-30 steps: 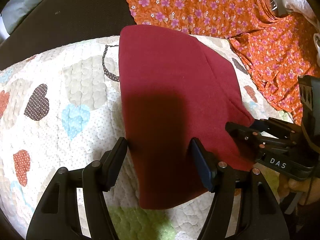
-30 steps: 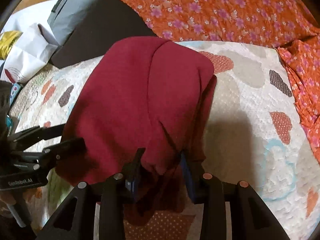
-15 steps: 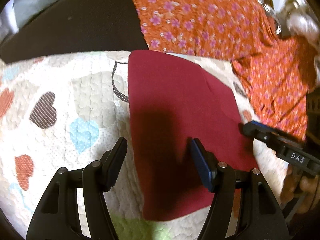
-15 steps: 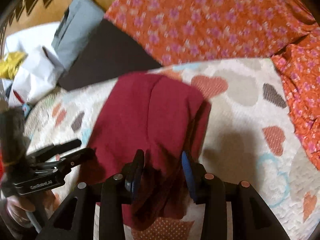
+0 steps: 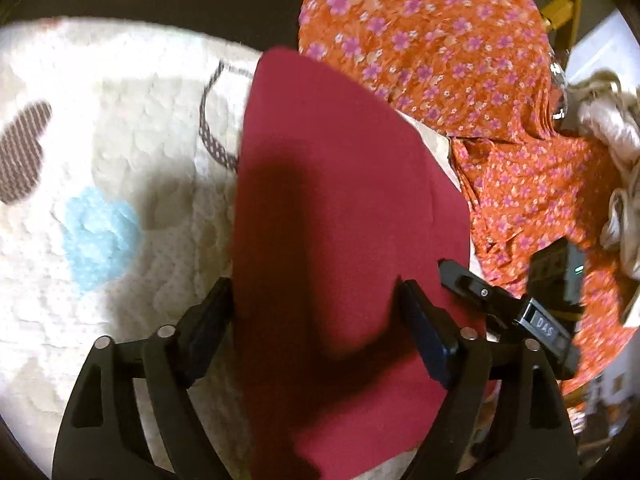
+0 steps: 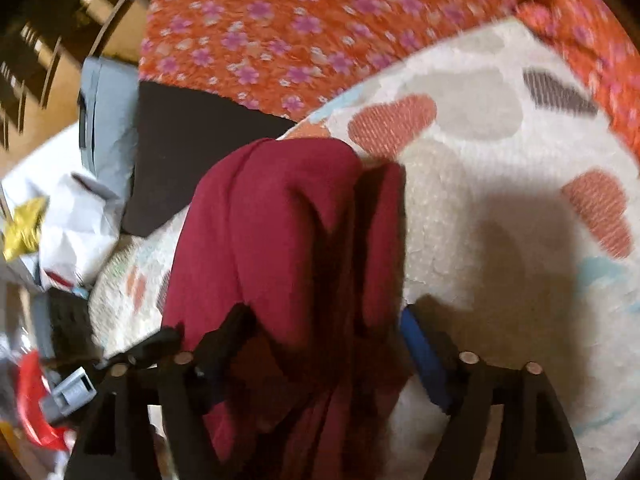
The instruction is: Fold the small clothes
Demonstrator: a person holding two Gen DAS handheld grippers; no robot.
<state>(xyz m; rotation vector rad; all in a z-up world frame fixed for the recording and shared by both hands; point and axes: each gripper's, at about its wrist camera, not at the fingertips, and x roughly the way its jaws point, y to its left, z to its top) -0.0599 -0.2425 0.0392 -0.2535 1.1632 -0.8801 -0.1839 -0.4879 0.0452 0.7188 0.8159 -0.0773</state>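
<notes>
A dark red garment (image 5: 340,208) lies folded on a heart-patterned quilt (image 5: 100,184). My left gripper (image 5: 316,312) hangs over its near left part, jaws opening wide. The cloth runs flat beneath the gap and neither pad presses it. In the right wrist view the garment (image 6: 280,220) bunches into loose folds. My right gripper (image 6: 326,324) straddles them with opening jaws, and the blue pad (image 6: 420,344) stands off the cloth. Each gripper shows in the other's view: the right gripper (image 5: 460,280) at the garment's right edge, the left gripper (image 6: 160,340) at the lower left.
An orange floral cloth (image 5: 440,64) covers the far side beyond the quilt (image 6: 500,200). A black fabric (image 6: 192,152), a pale blue item (image 6: 104,120) and white bags (image 6: 72,232) lie far left. Pale bundled cloth (image 5: 608,128) sits at the right edge.
The right gripper's jaws spread and let go of the red fold they pinched. The left jaws widened too. Both grippers rolled and shifted along the garment.
</notes>
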